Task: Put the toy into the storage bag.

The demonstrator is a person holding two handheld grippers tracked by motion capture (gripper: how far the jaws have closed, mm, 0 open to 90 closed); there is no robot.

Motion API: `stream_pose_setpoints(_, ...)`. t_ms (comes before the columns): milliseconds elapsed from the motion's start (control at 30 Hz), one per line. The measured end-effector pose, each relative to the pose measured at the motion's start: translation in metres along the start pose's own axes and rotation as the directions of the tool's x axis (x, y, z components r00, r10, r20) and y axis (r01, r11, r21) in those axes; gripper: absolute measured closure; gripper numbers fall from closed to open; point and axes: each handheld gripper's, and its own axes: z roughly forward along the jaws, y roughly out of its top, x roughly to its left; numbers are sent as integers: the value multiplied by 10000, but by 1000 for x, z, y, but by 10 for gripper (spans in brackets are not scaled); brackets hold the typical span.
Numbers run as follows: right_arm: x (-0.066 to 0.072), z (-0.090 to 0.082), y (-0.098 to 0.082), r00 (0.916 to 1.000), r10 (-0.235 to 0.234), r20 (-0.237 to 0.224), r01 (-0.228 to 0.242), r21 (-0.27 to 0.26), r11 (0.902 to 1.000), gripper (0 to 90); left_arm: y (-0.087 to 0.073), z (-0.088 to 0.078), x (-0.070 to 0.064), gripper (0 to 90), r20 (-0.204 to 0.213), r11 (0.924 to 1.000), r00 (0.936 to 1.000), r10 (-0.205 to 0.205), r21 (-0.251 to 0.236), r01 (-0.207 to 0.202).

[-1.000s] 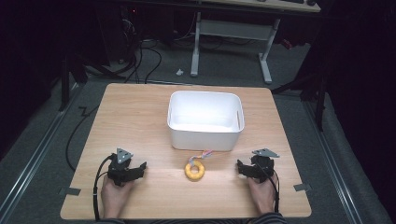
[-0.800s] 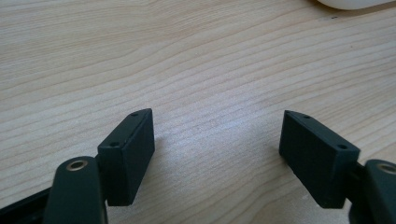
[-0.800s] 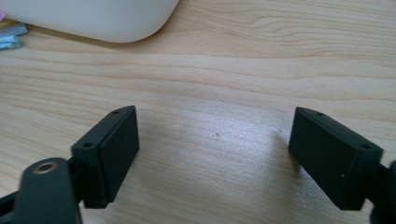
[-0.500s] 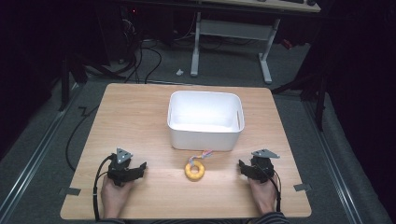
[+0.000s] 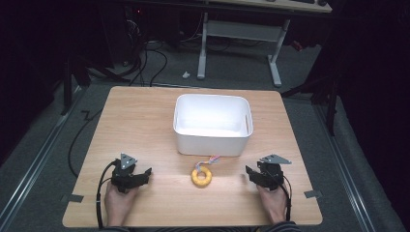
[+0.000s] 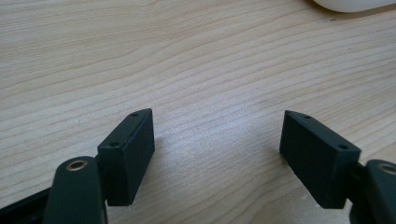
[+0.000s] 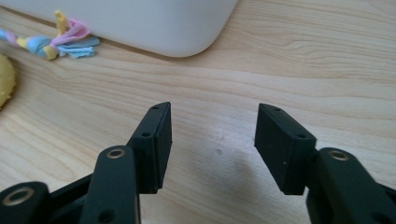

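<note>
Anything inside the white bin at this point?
From the high view the white bin looks empty: only its bare white floor shows. The near wall hides a strip of that floor. The yellow ring toy lies outside, in front of it.

1. The high view looked forward and down over the whole bench (image 5: pixel 145 116).
2. Each gripper view sat low, close behind its own jaws, facing along the wood.
3. All three shared the white bin (image 5: pixel 212 126).

We saw the table (image 5: pixel 145 121) brightly lit from above while the frame edges fell dark; the bin (image 5: pixel 212 123) glared white, and both gripper views stayed sharp with soft shadows.
</note>
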Motion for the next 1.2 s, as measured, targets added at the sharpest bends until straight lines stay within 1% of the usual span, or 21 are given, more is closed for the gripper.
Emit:
stream_pose_setpoints(33,1,-1,0,9998,-34,-201,33,-83,10000,478,0,0,0,270,0,10000,10000,12,21,-12)
stream_pose_setpoints(67,2,-2,1,9997,-52,-254,48,-142,9999,479,0,0,0,270,1,10000,10000,11,20,-11)
stream_pose_setpoints(267,9,-7,4,9983,-362,-449,350,-288,9990,509,0,0,-1,271,-40,10000,10000,46,28,-46)
stream_pose_setpoints(400,14,-11,9,9962,-639,-600,618,-366,9974,522,1,1,-1,271,-85,10000,10000,50,37,-49)
stream_pose_setpoints(433,15,-11,10,9946,-800,-662,771,-449,9960,524,1,1,-1,269,-118,10000,9999,77,47,-76)
stream_pose_setpoints(533,17,-12,8,9923,-942,-809,921,-304,9953,538,1,1,-1,268,-121,10000,9999,71,47,-70)
stream_pose_setpoints(600,19,-12,8,9913,-965,-890,947,-242,9952,541,1,1,-1,267,-123,10000,9999,67,45,-67)
stream_pose_setpoints(633,20,-12,8,9897,-972,-1049,947,-278,9951,545,1,1,-1,267,-122,10000,9999,68,47,-68)
stream_pose_setpoints(767,23,-14,11,9897,-1005,-1020,982,-273,9948,544,1,1,-1,267,-119,10000,9999,65,47,-65)
stream_pose_setpoints(833,27,-18,13,9886,-977,-1149,945,-329,9950,545,1,1,-1,267,-110,10000,9999,61,48,-61)
stream_pose_setpoints(900,29,-19,13,9870,-957,-1288,931,-259,9953,546,0,1,-1,268,-108,10000,9999,57,43,-57)
stream_pose_setpoints(933,29,-19,13,9870,-957,-1288,931,-259,9953,546,0,1,-1,269,-108,10000,9999,57,43,-57)
stream_pose_setpoints(967,31,-20,15,9846,-1016,-1420,1001,-183,9948,549,0,1,-1,270,-96,10000,9999,44,38,-43)
stream_pose_setpoints(1000,31,-20,15,9846,-1016,-1420,1001,-183,9948,549,0,1,-1,270,-96,10000,9999,44,38,-43)
stream_pose_setpoints(1033,34,-22,16,9828,-1060,-1511,1054,-118,9944,552,0,1,-1,269,-100,10000,9999,55,44,-55)
stream_pose_setpoints(1067,35,-22,17,9826,-1083,-1509,1080,-102,9941,553,0,1,-1,268,-109,10000,9999,61,46,-61)
stream_pose_setpoints(1200,41,-24,23,9781,-1291,-1632,1276,-199,9916,553,1,1,-1,267,-111,10000,9999,64,46,-63)
